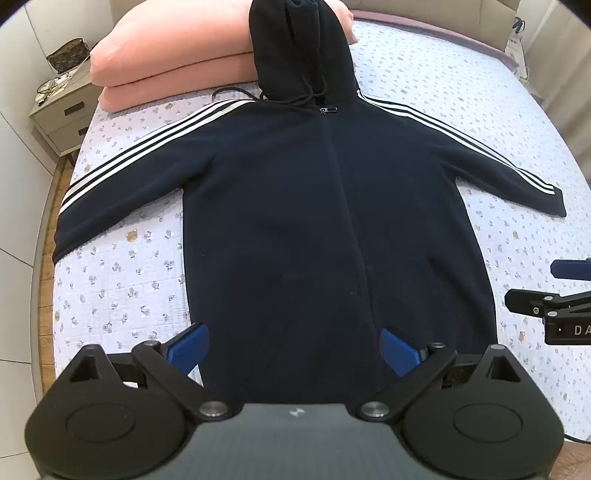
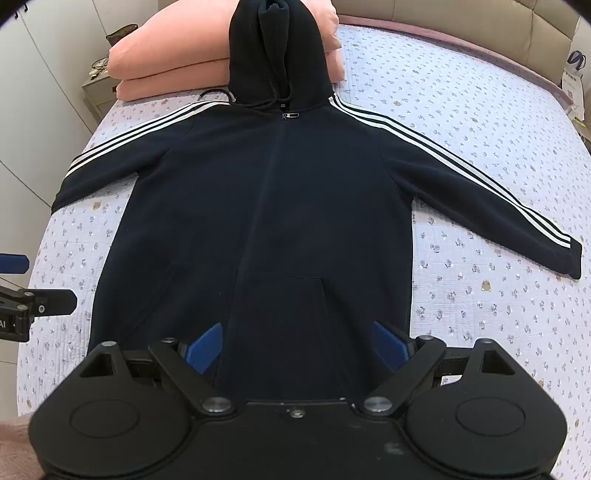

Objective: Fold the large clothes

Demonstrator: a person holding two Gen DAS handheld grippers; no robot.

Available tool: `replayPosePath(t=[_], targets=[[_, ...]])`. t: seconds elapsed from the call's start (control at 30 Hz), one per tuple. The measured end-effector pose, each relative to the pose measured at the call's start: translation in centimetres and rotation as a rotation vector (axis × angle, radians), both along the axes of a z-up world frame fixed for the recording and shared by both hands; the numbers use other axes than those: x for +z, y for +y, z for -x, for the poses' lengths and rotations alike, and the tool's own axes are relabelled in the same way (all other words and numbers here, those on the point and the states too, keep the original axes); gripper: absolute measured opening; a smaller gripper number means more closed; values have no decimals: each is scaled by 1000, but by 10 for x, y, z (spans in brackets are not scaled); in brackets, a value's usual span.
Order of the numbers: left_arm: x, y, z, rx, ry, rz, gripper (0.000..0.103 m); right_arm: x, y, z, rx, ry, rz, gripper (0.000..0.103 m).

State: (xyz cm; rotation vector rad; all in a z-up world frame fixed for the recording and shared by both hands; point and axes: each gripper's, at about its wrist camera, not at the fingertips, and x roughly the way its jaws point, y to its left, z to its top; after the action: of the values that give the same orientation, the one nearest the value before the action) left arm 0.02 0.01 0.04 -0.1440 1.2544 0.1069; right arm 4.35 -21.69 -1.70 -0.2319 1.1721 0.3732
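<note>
A dark navy zip hoodie (image 1: pixel 295 206) with white sleeve stripes lies flat, front up, on the bed, sleeves spread out and hood resting on the pink bedding. It also fills the right wrist view (image 2: pixel 273 206). My left gripper (image 1: pixel 293 349) is open and empty, hovering over the hoodie's bottom hem, left of centre. My right gripper (image 2: pixel 295 341) is open and empty over the hem near the front pocket. Each gripper shows at the edge of the other's view: the right one (image 1: pixel 554 291) and the left one (image 2: pixel 22 291).
The bed (image 1: pixel 122 280) has a pale floral quilted cover. Folded pink bedding (image 1: pixel 173 59) lies at the head. A bedside cabinet (image 1: pixel 62 110) with a bag stands at far left. A padded headboard (image 2: pixel 461 22) runs along the back, a paper bag (image 2: pixel 574 77) at right.
</note>
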Motion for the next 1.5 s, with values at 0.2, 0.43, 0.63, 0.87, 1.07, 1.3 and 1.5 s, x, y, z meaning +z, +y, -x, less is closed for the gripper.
replayPosePath(t=[0.2,0.43,0.63,0.87,1.07,1.3,1.5], targets=[[2,-10,2,6,-6,-11,100,0,0,0,-5,1,-5,103],[-2,-1,-1,-4,-1,16,100,0,3,-1,-3,0,2,103],[-6,0,0,-3,-3,18,100,0,1,-1,-4,-1,4,103],[-9,0,0,-4,0,26,100,2,-4,-1,-6,-7,-7,103],[-9,0,2,-2,-3,26,100,2,-3,0,-4,-6,-6,103],[-8,0,2,-5,0,28,100,1,-2,-1,-5,-5,1,103],[-8,-2,2,-10,2,27,100,1,-2,-1,-3,-5,0,103]])
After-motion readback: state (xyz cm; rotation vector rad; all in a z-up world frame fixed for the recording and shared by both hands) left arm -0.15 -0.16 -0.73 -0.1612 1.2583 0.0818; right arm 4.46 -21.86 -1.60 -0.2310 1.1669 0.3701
